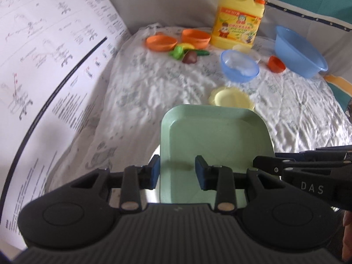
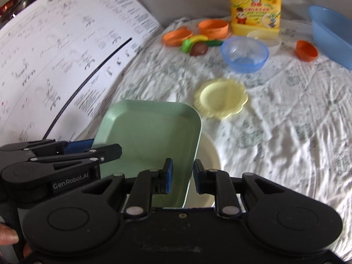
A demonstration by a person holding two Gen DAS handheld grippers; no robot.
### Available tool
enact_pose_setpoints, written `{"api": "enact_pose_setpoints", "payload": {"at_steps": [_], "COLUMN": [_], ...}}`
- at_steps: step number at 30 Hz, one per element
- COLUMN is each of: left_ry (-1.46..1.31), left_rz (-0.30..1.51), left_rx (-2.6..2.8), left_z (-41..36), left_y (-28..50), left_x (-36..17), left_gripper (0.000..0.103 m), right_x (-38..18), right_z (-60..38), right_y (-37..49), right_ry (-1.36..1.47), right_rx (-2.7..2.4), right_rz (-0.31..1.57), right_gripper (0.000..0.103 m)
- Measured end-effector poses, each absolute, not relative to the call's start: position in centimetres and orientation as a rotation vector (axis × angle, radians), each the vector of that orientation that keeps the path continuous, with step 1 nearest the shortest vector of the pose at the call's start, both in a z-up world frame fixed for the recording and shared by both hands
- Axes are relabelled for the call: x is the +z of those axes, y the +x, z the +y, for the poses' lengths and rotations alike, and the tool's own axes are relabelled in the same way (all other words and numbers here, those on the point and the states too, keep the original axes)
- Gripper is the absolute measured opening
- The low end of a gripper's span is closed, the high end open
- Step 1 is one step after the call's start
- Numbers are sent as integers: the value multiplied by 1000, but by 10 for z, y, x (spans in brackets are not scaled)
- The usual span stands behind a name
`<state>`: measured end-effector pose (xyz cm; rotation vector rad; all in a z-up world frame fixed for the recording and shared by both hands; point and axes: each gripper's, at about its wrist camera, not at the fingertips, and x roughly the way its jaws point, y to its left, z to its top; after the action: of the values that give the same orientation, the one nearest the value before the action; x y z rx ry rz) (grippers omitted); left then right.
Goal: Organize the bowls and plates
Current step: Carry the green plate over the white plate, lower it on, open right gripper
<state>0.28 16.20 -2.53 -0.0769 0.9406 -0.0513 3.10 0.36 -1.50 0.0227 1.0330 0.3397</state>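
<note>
- Nearest, both claws carry one green square plate [image 1: 215, 136] between them. The left claw [image 1: 177, 171] is clamped over the plate's left rim, one blue pad outside, one on the inner face.
- The right claw [image 2: 182, 176] pinches the plate's right edge the same way, so each claw is closed on the plate.
- The plate hangs above a pale round dish [image 2: 209, 154] that peeks out under it; I cannot tell whether the two touch.
- Just beyond lies a yellow scalloped plate [image 2: 221, 98] on the wrinkled white cloth [image 2: 286, 132] over the desk.
- Farther on stands a blue bowl [image 2: 245, 54], a small orange cup [image 2: 307, 50] and a large blue basin [image 1: 299, 51].
- At the back sit two orange dishes [image 1: 161, 43], toy food [image 1: 189, 54] and a yellow detergent jug [image 1: 238, 19].
- Risk, as I judge it: the grips hold only thin rims, so if one hand outruns the other the plate could twist free and drop.
- The loose cloth could also bunch and tip whatever is set down.
</note>
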Motion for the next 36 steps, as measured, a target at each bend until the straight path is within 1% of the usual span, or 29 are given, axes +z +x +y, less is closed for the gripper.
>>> {"api": "enact_pose_setpoints", "payload": {"at_steps": [10,24,28,30,31,32,33,34,36], "left_ry": [-82,-84,-88,-95,-100,-100,-93,-81,-77], "left_rz": [1002,1038,1046,1037,1028,1013,993,971,931], "left_rx": [-59,-70,-77,-80,-85,-86,-74,-60,-39], "left_z": [166,162,161,161,162,162,162,162,165], "left_y": [4,14,16,16,15,14,13,12,10], "left_x": [-55,-69,-72,-72,-71,-68,-64,-61,-53], "left_gripper": [33,33,33,38,40,50,55,58,69], "right_x": [-39,-52,-55,-55,-55,-54,-51,-48,-42], "right_z": [8,8,7,8,8,8,7,6,4], "right_y": [30,41,43,43,42,42,41,40,41], "right_ry": [15,22,29,25,28,27,29,32,46], "right_rx": [339,312,314,316,321,311,309,308,305], "right_rz": [1107,1140,1143,1138,1135,1123,1110,1089,1067], "right_gripper": [21,22,27,29,36,53,57,62,72]}}
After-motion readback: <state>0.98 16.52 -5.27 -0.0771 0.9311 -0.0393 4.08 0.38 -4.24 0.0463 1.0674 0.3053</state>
